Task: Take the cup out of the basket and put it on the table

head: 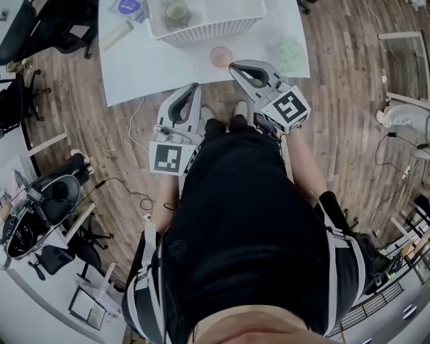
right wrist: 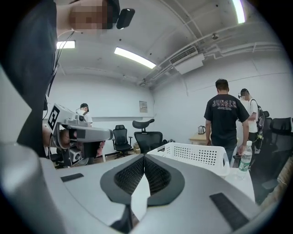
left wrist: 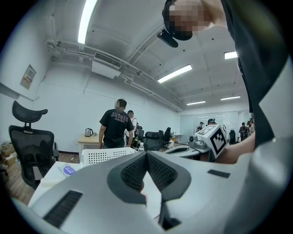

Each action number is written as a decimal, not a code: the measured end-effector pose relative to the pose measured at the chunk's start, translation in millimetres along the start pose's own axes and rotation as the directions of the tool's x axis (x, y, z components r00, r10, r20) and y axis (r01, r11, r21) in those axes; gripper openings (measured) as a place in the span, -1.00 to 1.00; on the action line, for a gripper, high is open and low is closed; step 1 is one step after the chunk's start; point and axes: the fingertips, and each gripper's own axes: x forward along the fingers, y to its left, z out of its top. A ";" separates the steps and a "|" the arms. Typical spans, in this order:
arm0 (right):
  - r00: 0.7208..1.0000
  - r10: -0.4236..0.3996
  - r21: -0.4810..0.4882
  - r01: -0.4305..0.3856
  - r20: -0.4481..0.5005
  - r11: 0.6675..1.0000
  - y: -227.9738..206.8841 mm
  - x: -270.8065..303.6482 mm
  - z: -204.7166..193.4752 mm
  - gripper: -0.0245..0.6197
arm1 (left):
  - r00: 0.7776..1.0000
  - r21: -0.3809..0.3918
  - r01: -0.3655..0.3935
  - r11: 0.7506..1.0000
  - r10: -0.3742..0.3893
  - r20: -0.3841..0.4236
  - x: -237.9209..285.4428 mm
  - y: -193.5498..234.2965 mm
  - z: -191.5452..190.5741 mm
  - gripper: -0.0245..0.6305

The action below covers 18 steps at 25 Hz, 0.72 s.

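The basket (head: 208,30) stands at the far side of the white table (head: 148,67), the cup (head: 177,11) mouth-up inside, behind its near wall. My left gripper (head: 190,94) and right gripper (head: 240,69), both pinched closed on nothing, hover at the near edge. The cup lies almost straight ahead of the left, and ahead and leftward of the right.

Open-plan office: black mesh high-back swivel chairs (left wrist: 28,146), long white ceiling strip lights (right wrist: 134,57), light wooden desk (left wrist: 89,140), brown wood-plank floor (head: 349,114).

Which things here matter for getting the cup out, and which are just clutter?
Job: cup in the white basket; table; left gripper and right gripper, both shut and empty.
Lying about: pink dish; green crumpled lump; blue-labelled packet; pale roll.
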 end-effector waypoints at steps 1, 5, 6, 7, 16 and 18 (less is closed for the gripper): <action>1.000 -0.001 0.002 0.001 0.017 1.000 -0.1 -3.2 4.5 -0.86 | 1.000 -0.002 0.001 1.000 -0.001 -0.001 0.8 0.1 0.1 -0.86; 0.998 -0.005 -0.007 0.005 0.067 1.000 1.4 -17.1 18.3 -0.86 | 1.000 -0.001 0.006 1.000 -0.006 0.006 3.7 -3.9 0.5 -0.86; 0.997 -0.007 -0.009 0.007 0.077 1.000 2.3 -19.9 20.9 -0.86 | 1.000 0.000 0.008 1.000 -0.008 0.005 4.6 -5.3 0.2 -0.87; 0.996 -0.008 -0.011 0.009 0.083 1.000 3.2 -22.4 22.5 -0.86 | 1.000 -0.002 0.010 1.000 -0.010 0.002 5.5 -6.5 0.1 -0.87; 0.994 -0.019 -0.019 0.021 0.104 1.000 7.0 -40.5 29.6 -0.87 | 1.000 0.001 0.010 1.000 -0.010 0.008 9.5 -14.8 3.9 -0.87; 0.994 -0.025 -0.016 0.027 0.102 0.999 5.1 -43.2 29.3 -0.87 | 1.000 0.006 0.011 1.000 -0.011 0.008 10.0 -17.0 4.3 -0.87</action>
